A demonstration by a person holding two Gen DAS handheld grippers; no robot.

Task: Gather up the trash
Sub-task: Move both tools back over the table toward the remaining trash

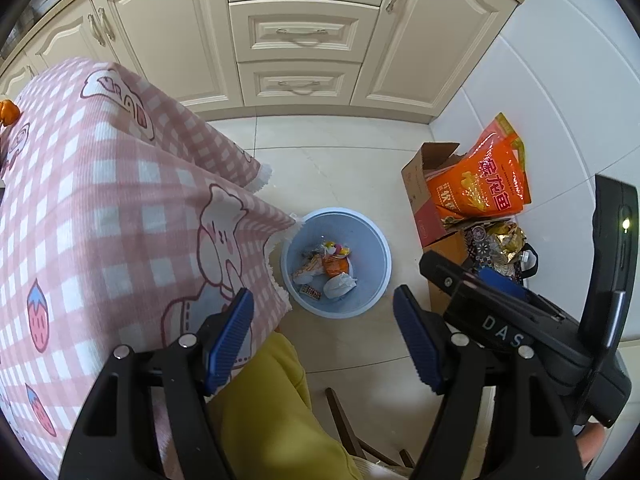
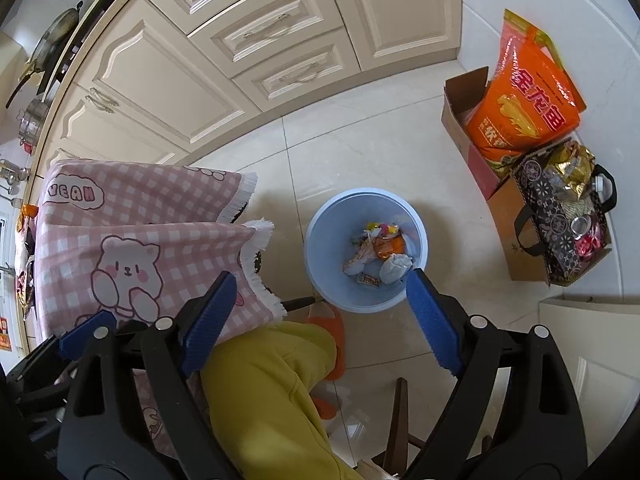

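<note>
Both grippers point steeply down over the floor. Left gripper (image 1: pixel 324 340): jaws apart, nothing between them. Right gripper (image 2: pixel 320 320): jaws spread wide, also empty, hanging above the near rim of the light-blue bin (image 2: pixel 320 220). Trash (image 2: pixel 376 256) lies at the bottom of the bin: crumpled white tissue, orange and multicoloured wrappers, one small packet. Bin stands on pale floor tiles just beside the fringed corner of the pink checked tablecloth (image 2: pixel 132 220). Yellow trouser leg (image 2: pixel 272 384) and orange slipper (image 2: pixel 340 332) sit near the bin. Cardboard box (image 2: pixel 460 116) with orange bag (image 2: pixel 528 108) stands well apart, by the wall.
</note>
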